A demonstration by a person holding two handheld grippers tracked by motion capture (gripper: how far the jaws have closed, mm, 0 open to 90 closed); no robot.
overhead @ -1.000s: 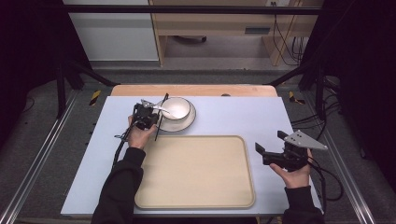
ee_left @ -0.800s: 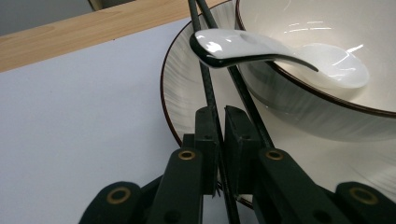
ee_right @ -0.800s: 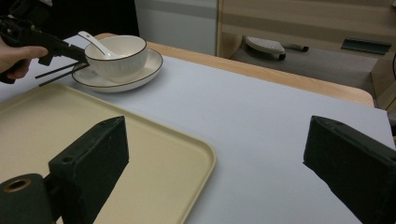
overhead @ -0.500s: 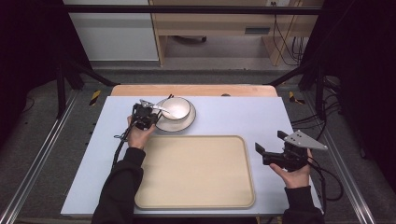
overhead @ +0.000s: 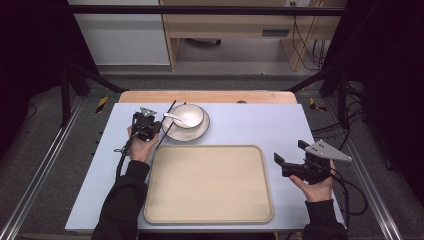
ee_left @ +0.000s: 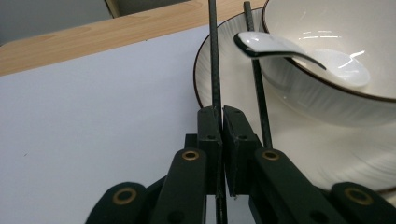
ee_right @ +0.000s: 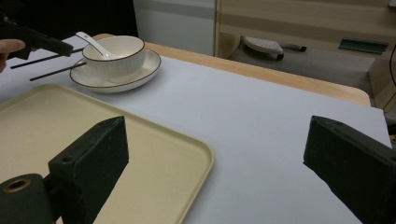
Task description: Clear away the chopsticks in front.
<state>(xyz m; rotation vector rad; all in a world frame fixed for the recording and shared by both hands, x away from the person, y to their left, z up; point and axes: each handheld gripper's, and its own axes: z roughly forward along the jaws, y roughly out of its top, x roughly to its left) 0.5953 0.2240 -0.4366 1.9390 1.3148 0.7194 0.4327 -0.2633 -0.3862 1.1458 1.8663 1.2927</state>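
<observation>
A white bowl with a white spoon in it stands on a white plate at the table's back. My left gripper is just left of the plate, shut on one black chopstick. That chopstick runs up past the plate's rim. A second black chopstick lies beside it, across the plate's edge. My right gripper hovers open at the right of the beige tray, with nothing between its jaws. The right gripper view also takes in the left gripper.
The tray takes up the table's near middle, on a pale blue mat. A wooden table edge runs along the back. Metal rails flank both sides, and cables trail from the right gripper.
My left gripper has shifted a little to the left and risen slightly, with the chopstick clamped in it. The right gripper has kept still.
</observation>
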